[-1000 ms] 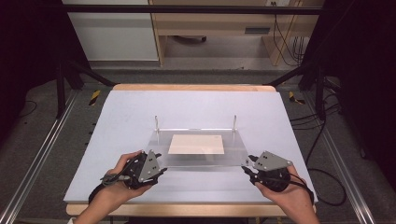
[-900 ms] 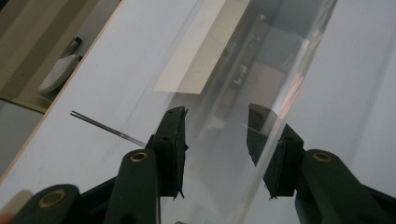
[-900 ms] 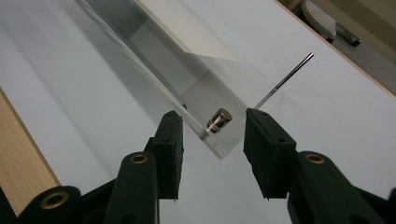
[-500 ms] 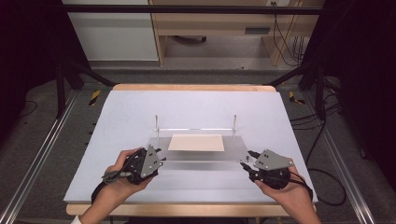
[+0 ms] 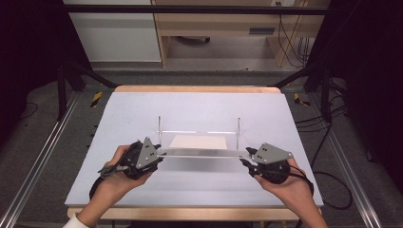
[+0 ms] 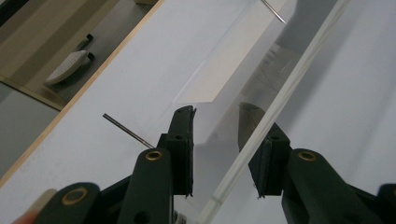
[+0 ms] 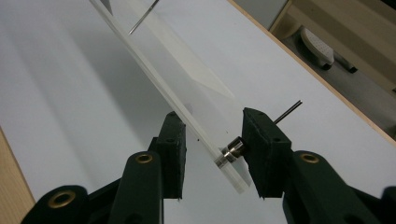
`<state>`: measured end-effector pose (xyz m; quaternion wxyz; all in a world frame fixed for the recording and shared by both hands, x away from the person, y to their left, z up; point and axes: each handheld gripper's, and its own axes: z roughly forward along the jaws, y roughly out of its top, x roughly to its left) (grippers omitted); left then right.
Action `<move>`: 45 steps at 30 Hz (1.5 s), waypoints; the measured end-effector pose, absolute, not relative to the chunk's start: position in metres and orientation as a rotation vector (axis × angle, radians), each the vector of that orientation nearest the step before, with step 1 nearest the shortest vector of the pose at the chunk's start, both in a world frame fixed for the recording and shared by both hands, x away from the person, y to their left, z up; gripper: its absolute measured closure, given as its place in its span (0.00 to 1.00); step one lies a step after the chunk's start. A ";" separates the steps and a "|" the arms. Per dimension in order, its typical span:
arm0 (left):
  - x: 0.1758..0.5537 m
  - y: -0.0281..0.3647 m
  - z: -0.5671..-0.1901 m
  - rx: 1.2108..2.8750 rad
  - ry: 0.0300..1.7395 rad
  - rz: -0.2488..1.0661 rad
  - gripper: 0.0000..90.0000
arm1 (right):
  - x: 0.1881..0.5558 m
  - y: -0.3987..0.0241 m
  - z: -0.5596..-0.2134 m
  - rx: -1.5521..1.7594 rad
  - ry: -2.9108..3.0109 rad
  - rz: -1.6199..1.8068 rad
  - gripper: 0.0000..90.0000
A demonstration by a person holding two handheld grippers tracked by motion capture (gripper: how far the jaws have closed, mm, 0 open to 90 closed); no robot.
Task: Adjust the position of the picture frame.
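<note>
My left gripper (image 6: 224, 154) and right gripper (image 7: 212, 156) have just been closing, each part-open around one end of the clear acrylic sheet (image 5: 202, 153) between my jaws. Uneven lifting could twist it loose; the right pad bears on a metal standoff (image 7: 232, 150).

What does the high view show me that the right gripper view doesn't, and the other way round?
High view: the whole white table, the left hand and right hand at either end of it, and two upright rods.

Right gripper view: up close, a small metal fitting at the end of the clear panel, against one pad of the right gripper, whose jaws have just been closing with the panel between them.

Both: the panel, the table and thin rods.
</note>
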<state>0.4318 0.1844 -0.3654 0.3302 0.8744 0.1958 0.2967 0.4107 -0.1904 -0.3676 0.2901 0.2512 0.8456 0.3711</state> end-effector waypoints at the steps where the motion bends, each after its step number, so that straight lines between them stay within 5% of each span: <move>1: 0.434 0.185 -0.363 2.288 0.516 0.766 0.71 | 0.413 -0.190 -0.365 0.674 2.260 0.998 0.68; 16: 0.474 0.185 -0.326 2.302 0.568 0.658 0.70 | 0.453 -0.196 -0.334 0.721 2.258 1.088 0.64; 25: 0.487 0.185 -0.317 2.318 0.571 0.623 0.70 | 0.463 -0.192 -0.345 0.761 2.106 1.130 0.38; 38: 0.497 0.185 -0.311 2.302 0.579 0.639 0.67 | 0.470 -0.199 -0.349 0.787 2.067 1.180 0.60; 45: 0.503 0.185 -0.308 2.285 0.592 0.661 0.64 | 0.478 -0.201 -0.344 0.806 2.066 1.192 0.62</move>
